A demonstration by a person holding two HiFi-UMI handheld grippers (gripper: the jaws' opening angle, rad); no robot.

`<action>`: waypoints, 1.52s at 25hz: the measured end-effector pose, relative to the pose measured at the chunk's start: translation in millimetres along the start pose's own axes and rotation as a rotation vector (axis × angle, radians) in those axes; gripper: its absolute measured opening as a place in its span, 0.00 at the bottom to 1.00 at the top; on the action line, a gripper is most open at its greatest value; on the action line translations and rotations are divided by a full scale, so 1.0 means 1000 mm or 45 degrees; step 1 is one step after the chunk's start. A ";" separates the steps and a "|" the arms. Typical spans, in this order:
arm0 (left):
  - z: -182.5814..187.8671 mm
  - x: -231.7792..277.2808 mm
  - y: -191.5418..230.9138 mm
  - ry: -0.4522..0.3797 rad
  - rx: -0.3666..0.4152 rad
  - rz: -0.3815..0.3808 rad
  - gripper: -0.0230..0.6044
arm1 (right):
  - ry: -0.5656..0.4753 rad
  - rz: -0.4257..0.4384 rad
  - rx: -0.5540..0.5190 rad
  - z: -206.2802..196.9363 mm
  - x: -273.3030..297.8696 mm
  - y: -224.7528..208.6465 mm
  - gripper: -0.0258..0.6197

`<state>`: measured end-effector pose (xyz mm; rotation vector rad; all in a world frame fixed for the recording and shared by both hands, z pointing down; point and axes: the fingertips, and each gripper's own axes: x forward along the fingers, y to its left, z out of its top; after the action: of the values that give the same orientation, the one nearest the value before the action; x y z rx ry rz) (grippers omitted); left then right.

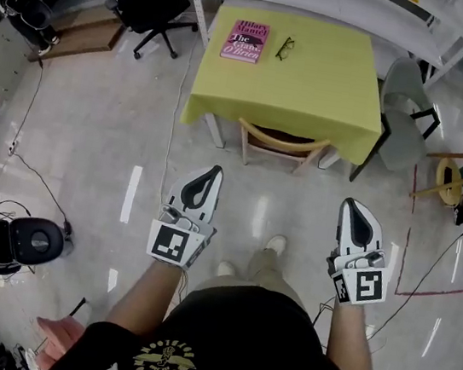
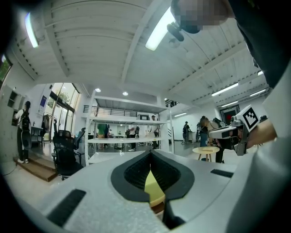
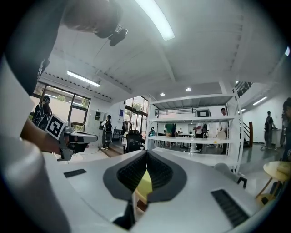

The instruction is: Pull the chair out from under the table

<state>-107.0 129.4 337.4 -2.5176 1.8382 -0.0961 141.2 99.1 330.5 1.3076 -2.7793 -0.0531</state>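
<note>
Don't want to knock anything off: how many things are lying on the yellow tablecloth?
2. A pink Hilary Mantel book lies near the far left of the yellow tablecloth; a pair of glasses lies just right of it. None seem hidden.

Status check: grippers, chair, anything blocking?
Left gripper and right gripper shut, empty. Chair tucked under table, untouched. Nothing between grippers and chair.

Left gripper [image 1: 213, 172], lower centre-left of the frame: jaws pressed together, nothing between them, pointing level toward the top of the frame. Right gripper [image 1: 351, 203], lower centre-right: jaws likewise closed and empty, same heading. Left forearm [image 1: 149, 292] and right forearm [image 1: 352, 336] reach forward from the bottom edge, roughly parallel, well apart.
</note>
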 end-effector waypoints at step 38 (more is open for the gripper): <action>0.038 0.122 -0.022 -0.053 0.023 0.136 0.04 | -0.236 0.295 -0.052 0.028 0.077 -0.114 0.06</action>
<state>-46.6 19.3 304.9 -2.3849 1.9422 -0.0581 177.6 -33.0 299.8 1.0118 -3.0469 -0.2277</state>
